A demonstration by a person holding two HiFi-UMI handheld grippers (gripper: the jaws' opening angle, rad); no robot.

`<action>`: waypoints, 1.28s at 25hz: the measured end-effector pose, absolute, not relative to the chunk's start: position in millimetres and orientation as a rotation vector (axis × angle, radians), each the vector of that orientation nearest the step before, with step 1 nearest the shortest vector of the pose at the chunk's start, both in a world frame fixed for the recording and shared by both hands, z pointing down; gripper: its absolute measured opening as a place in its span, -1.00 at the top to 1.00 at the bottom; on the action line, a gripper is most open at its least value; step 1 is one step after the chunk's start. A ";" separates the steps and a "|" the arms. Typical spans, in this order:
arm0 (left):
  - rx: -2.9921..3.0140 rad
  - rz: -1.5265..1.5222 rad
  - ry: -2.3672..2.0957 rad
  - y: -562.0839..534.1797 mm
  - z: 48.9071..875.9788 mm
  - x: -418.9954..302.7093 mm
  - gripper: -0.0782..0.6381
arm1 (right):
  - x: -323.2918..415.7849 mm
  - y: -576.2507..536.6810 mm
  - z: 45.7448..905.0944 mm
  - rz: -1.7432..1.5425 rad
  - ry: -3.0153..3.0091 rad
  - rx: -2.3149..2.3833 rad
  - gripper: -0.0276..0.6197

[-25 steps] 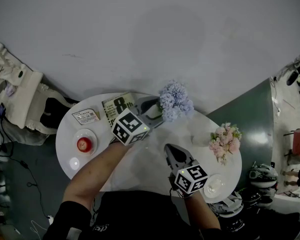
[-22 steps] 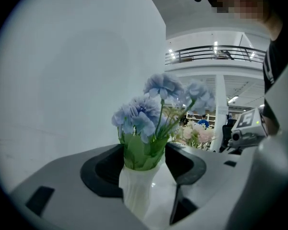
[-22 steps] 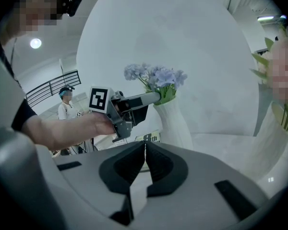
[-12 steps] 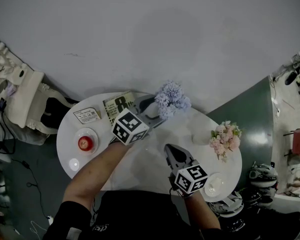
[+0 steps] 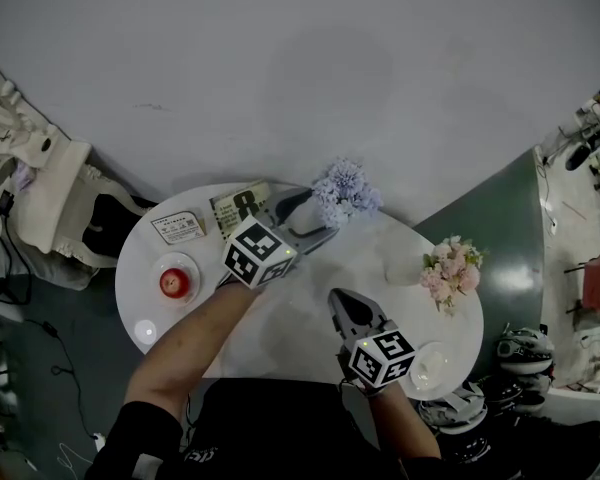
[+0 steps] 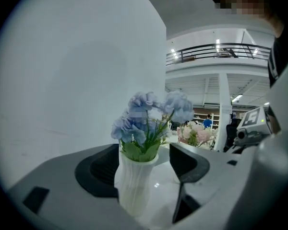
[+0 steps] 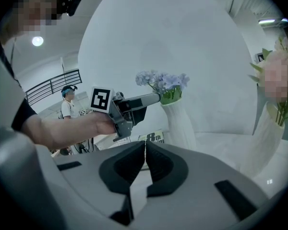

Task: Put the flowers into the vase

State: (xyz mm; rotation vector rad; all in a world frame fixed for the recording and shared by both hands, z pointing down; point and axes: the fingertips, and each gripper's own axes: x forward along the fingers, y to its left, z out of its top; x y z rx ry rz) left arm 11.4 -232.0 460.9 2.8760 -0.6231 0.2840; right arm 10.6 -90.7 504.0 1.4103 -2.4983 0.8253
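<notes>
The left gripper (image 5: 305, 220) jaws have just been opening and stand wide apart, clear of the white vase (image 6: 134, 186) between them; the blue flowers (image 6: 149, 116) sit in it at the table's (image 5: 280, 318) far edge (right gripper (image 7: 145, 163) pressed together, empty), so the placing looks done

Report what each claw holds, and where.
Nothing. The left claw has just been opening, the vase free between its jaws; the right claw is shut, empty.

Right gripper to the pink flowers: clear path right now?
Probably yes. Only bare table lies between the right gripper and the pink flowers, which stand to its right. Its jaws are shut, so they would need to open first.
</notes>
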 end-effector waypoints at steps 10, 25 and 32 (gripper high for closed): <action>2.888 0.288 -0.619 -215.1 456.3 3.1 -0.10 | 4.8 -75.7 497.1 0.805 -2.495 1.429 0.83; 2.838 0.274 -0.600 -192.0 452.5 -30.3 -0.09 | -21.1 -61.9 478.9 0.747 -2.506 1.447 0.83; 2.838 0.244 -0.575 -171.0 450.8 -53.0 0.15 | -40.5 -52.6 470.2 0.715 -2.505 1.458 0.83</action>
